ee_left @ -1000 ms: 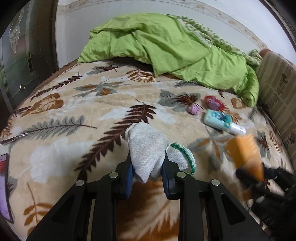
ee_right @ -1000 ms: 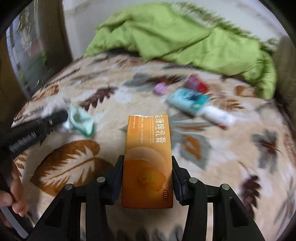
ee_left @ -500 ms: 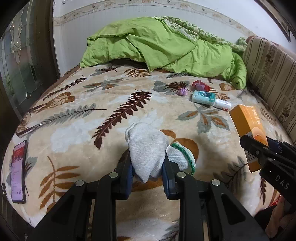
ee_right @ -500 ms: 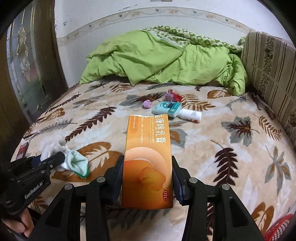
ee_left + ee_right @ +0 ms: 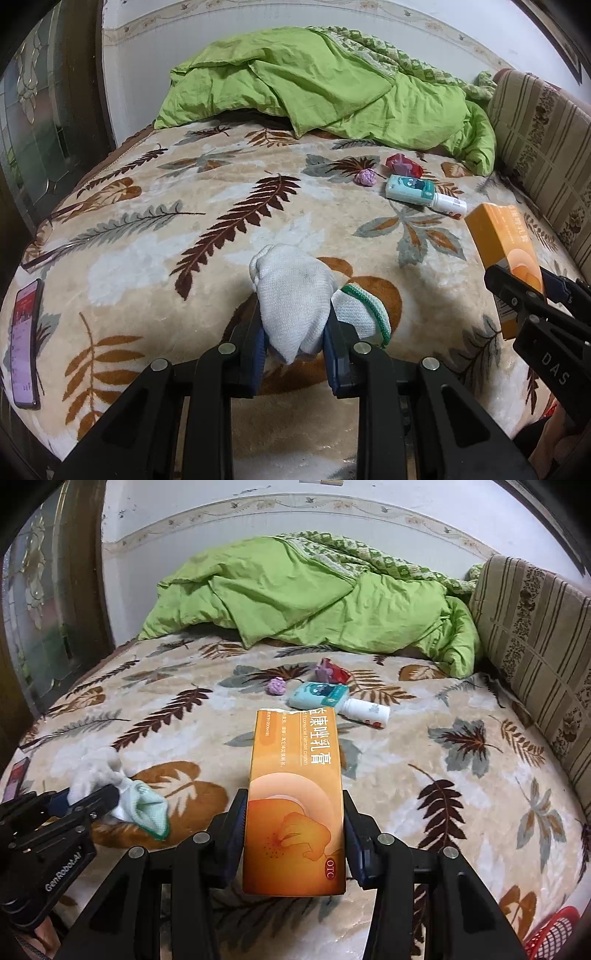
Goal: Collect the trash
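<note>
My left gripper (image 5: pixel 293 328) is shut on a white sock with a green cuff (image 5: pixel 295 295), held over the near edge of the bed. My right gripper (image 5: pixel 293 812) is shut on an orange cream box (image 5: pixel 295 801), also above the near edge. In the left wrist view the orange box (image 5: pixel 506 240) shows at the right; in the right wrist view the sock (image 5: pixel 122 794) shows at the left. Further back on the leaf-print blanket (image 5: pixel 166 229) lie a teal box (image 5: pixel 410 188), a white bottle (image 5: pixel 448 203), a purple crumpled wad (image 5: pixel 365 177) and a red wrapper (image 5: pixel 402 164).
A phone (image 5: pixel 24 328) lies on the bed's near left corner. A green quilt (image 5: pixel 325 92) is heaped at the far end. A striped cushion (image 5: pixel 539 635) lines the right side. A red basket (image 5: pixel 554 934) peeks in at the lower right, off the bed.
Both grippers have drawn back from the bed's middle toward its near edge, still holding the sock and the box. More of the bed, the phone and the red basket came into view.
</note>
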### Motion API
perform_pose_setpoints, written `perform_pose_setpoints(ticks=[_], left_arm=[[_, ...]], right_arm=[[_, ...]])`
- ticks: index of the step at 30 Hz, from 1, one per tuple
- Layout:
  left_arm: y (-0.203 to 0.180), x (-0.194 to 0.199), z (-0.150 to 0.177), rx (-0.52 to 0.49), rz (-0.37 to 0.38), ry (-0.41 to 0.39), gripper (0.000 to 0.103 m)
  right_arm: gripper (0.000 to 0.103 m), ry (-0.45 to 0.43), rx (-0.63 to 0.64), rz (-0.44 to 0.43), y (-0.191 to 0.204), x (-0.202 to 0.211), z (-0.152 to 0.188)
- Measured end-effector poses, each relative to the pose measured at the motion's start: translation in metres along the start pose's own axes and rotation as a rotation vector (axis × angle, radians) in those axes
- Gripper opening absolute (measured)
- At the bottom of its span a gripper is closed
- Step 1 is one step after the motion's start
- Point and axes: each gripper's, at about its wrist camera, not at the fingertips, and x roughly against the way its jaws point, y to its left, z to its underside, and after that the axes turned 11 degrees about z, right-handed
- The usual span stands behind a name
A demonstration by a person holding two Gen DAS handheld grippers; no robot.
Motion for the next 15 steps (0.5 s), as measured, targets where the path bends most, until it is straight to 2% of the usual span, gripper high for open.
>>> perform_pose_setpoints(ticks=[15], left_arm=[[0.0006,-0.0024,-0.0008,0.002,-0.003,0.0,0.025]], right_arm=[[0.049,-0.007,0.038,0.02,0.0064,0.0015,0.0003]])
